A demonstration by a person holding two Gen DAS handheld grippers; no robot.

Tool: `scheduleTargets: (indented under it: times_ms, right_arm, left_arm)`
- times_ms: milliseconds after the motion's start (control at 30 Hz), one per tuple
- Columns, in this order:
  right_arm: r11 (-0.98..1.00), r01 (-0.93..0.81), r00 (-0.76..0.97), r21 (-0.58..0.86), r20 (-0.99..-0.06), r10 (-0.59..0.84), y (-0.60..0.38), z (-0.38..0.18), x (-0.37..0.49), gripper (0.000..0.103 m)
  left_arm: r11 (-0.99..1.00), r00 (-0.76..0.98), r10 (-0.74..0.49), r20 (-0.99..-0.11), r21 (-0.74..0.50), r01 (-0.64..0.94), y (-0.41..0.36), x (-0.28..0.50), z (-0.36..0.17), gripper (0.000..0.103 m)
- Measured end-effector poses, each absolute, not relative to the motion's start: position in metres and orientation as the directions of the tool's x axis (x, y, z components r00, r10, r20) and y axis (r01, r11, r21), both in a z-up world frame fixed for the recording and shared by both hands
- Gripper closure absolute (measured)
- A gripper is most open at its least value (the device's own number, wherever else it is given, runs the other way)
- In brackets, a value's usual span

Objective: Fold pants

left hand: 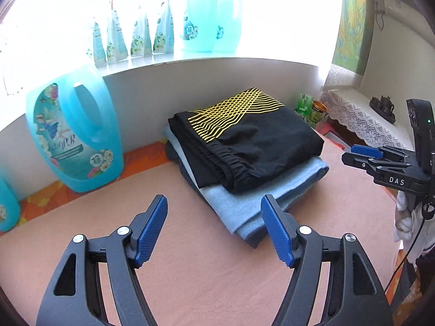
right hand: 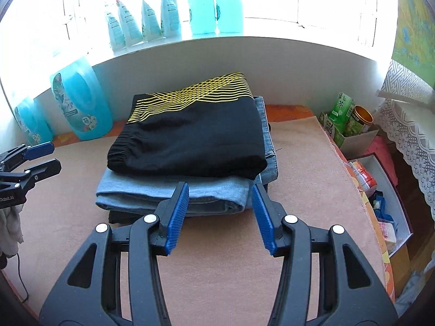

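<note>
- Nearest the lens in both views are the blue pads: the left gripper (left hand: pixel 214 228) has its jaws spread wide and holds nothing, and the right gripper (right hand: pixel 220 217) is the same, jaws apart with only air between them.
- Both hover over the peach cloth (left hand: pixel 190 271) covering the table, just short of the clothes pile and not touching it.
- The black pants (right hand: pixel 190 141) sit folded into a tidy rectangle on top of the pile, toward the back of the table below the window sill (right hand: pixel 244 46).
- Looks-wise: black fabric, yellow wavy line print (left hand: pixel 236 111) across one end, gathered elastic waistband (left hand: pixel 231 168) showing along the edge nearer the left gripper. Thin and slippery-looking, I'd guess.
- Under them is a folded light blue denim piece (right hand: pixel 174 190), and a darker garment peeks out at the very bottom.
- My read: the fold itself is done and this is the let-go / back-off stage, or a pause before a new pair.
- If anything's left, it's squaring the stack. That wants a light nudge at the edges, since pinching the top layer would probably drag it off the denim.
- Detergent jug (left hand: pixel 73 133) stands to the left against the wall, well clear.
</note>
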State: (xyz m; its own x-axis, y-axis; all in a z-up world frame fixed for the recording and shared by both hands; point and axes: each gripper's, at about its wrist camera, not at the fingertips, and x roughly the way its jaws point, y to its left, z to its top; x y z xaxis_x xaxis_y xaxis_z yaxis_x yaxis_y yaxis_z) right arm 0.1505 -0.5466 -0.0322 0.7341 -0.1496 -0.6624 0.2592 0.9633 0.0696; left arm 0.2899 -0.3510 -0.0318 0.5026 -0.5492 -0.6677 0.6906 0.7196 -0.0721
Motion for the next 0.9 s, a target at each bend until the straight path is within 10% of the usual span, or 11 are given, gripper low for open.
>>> scheduleTargets:
  times_ms: [900]
  right_arm:
    - [0.944, 0.329, 0.841, 0.027, -0.463, -0.280, -0.397, 0.016, -0.032, 0.008]
  left_arm:
    - [0.668, 0.536, -0.699, -0.474, -0.163, 0.726, -0.217, 0.115, 0.014, 0.025]
